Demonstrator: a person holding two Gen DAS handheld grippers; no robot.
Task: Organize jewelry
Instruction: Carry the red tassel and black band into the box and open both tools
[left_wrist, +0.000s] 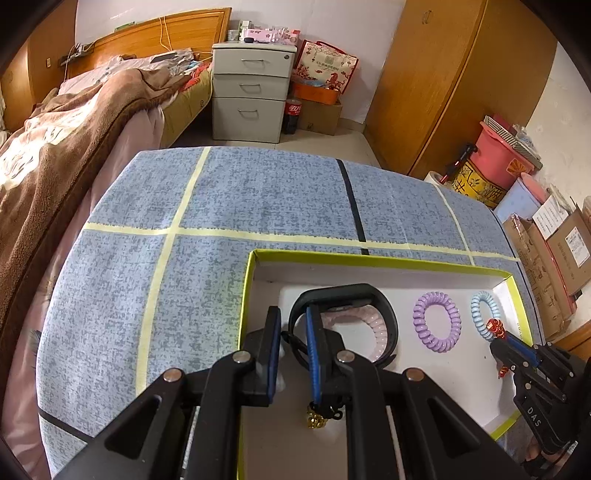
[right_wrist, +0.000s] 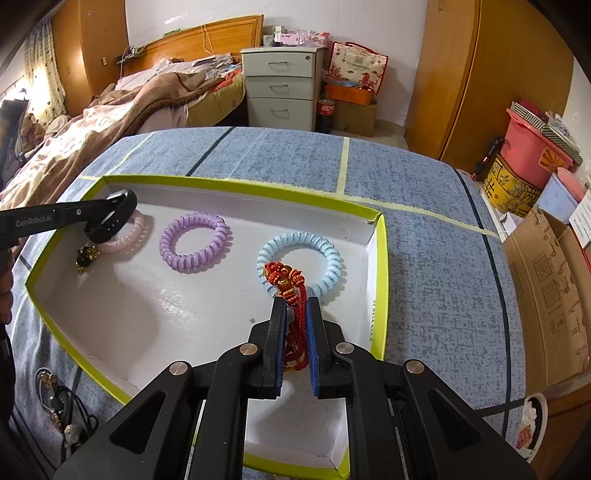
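Jewelry is being gathered into a white tray with a lime-green rim (right_wrist: 236, 190) that sits on the blue patterned tablecloth (left_wrist: 258, 192); 3 coil bands already lie in a row on its floor, the pink coil (right_wrist: 138, 225), the purple coil (right_wrist: 195, 242) and the pale blue coil (right_wrist: 299, 258), set apart so each stays easy to pick out. Over the tray's right end, the right gripper (right_wrist: 297, 301) is nearly closed, pinching the red braided cord (right_wrist: 301, 317) of a red and gold charm (right_wrist: 280, 275); the charm hangs ahead of the fingertips over the blue coil, probably for setting down beside it. At the left end, the left gripper (left_wrist: 291, 314) is likewise almost shut on a thin black cord (left_wrist: 295, 341) (its gold bead cluster (left_wrist: 316, 421) dangles below the fingers), just in front of a black wristband (left_wrist: 343, 291) that lies over the pink coil. More pieces wait outside the tray, near its corner (right_wrist: 55, 398).
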